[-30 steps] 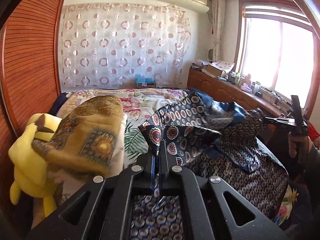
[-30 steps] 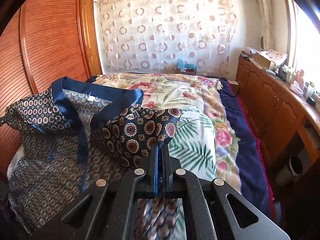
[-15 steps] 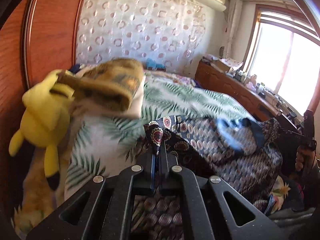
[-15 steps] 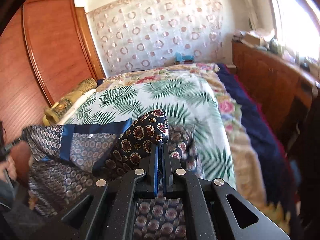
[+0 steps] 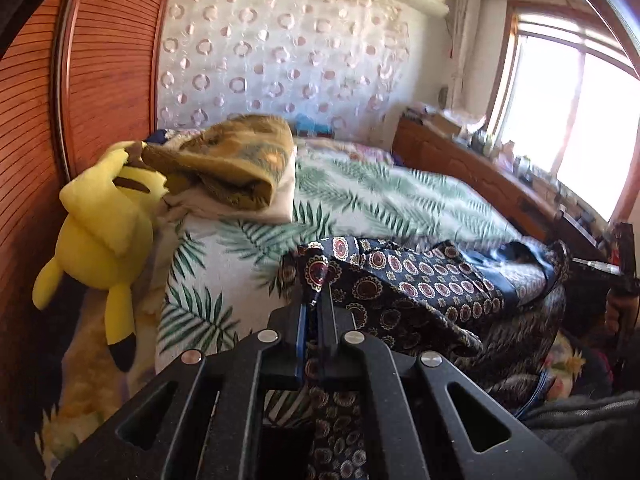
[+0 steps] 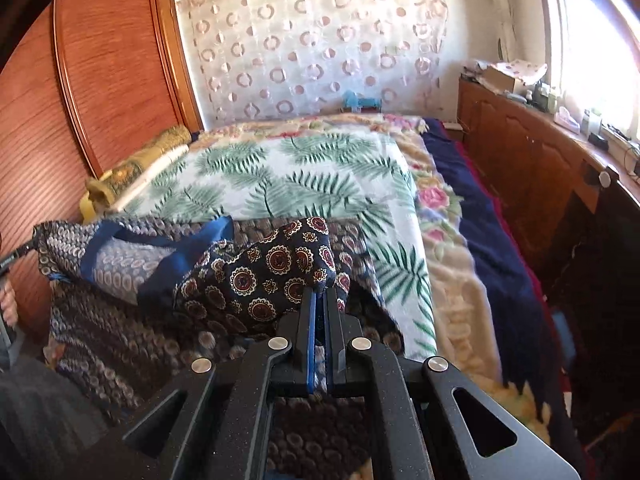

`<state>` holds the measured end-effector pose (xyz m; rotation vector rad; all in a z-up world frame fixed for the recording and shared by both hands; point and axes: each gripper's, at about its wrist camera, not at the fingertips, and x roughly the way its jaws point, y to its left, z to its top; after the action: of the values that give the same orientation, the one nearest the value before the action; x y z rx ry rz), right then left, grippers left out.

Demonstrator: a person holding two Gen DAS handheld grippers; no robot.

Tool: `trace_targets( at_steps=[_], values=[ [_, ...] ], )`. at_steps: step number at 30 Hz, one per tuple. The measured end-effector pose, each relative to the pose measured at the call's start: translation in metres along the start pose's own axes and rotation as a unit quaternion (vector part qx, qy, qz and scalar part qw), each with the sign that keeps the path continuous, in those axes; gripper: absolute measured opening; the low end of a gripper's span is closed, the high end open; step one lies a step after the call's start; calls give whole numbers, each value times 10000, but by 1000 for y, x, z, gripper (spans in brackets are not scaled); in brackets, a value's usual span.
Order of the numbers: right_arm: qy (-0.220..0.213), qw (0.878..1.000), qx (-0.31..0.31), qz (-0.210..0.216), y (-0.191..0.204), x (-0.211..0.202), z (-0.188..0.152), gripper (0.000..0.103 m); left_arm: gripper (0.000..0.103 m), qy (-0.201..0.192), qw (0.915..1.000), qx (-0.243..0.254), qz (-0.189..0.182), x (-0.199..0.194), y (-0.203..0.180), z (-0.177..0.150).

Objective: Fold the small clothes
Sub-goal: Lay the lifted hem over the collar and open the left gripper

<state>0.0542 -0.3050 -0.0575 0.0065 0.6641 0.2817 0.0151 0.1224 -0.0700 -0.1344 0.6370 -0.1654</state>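
Note:
A dark navy patterned garment [image 5: 420, 284] with red-and-cream medallions and a blue collar band [image 6: 160, 240] lies spread at the near end of the bed. My left gripper [image 5: 314, 300] is shut on one corner of the garment. My right gripper [image 6: 319, 296] is shut on the opposite corner [image 6: 280, 264]. The cloth stretches between the two grippers, low over the palm-leaf bedspread [image 6: 304, 176]. The right gripper also shows at the far right of the left wrist view [image 5: 620, 268].
A yellow plush toy [image 5: 104, 232] and a folded olive-gold blanket [image 5: 236, 164] lie at the bed's left side by the wooden wardrobe [image 5: 100, 60]. A wooden cabinet [image 6: 532, 156] runs along the right under the window. A navy blanket [image 6: 480, 216] edges the bed.
Both grippers have come down with the garment from held up in the air to low over the bed's near end. The cloth now drapes on the bedspread.

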Motion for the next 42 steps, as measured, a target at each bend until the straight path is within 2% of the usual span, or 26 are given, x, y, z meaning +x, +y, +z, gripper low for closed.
trace_targets(
  at_steps=[4,6,8,12,13,14,15,18,25,29,35,39,42],
  values=[
    [262,9996,-36,-31,1,3,-7,3,4,177,9998,12,78,8,0,-4],
    [319,9994,-83,-104,2,3,-3,3,15,160,9998,48,80,6,-3,-3],
    [268,9995,-123,-129,3,1,4,9,28,32,9998,102,160,1,-5,0],
    [102,9995,-247,-185,6,-13,14,12,57,-193,9998,65,85,-9,-2,10],
    [53,9994,-274,-213,7,-16,17,14,75,-197,9998,46,60,-9,-1,12],
    [9,9992,-291,-280,7,-17,20,22,80,-205,9998,41,36,-7,0,14],
    [-28,9988,-304,-375,7,-17,24,29,80,-210,9998,63,34,-5,0,17],
    [-83,9987,-313,-394,7,-13,31,38,80,-151,9997,145,98,6,-2,24],
    [-100,9993,-298,-224,4,18,50,42,80,69,9997,180,179,38,0,37],
    [107,9996,-178,-177,-13,58,52,50,80,158,9992,267,261,52,0,42],
    [571,9981,-103,-223,-15,110,57,52,80,420,9982,353,236,71,4,49],
    [646,9967,-323,-372,-7,120,58,65,80,650,9973,334,103,84,6,50],
    [647,9967,-348,-353,-5,125,57,70,73,885,9957,275,10,99,10,48]
  ],
)
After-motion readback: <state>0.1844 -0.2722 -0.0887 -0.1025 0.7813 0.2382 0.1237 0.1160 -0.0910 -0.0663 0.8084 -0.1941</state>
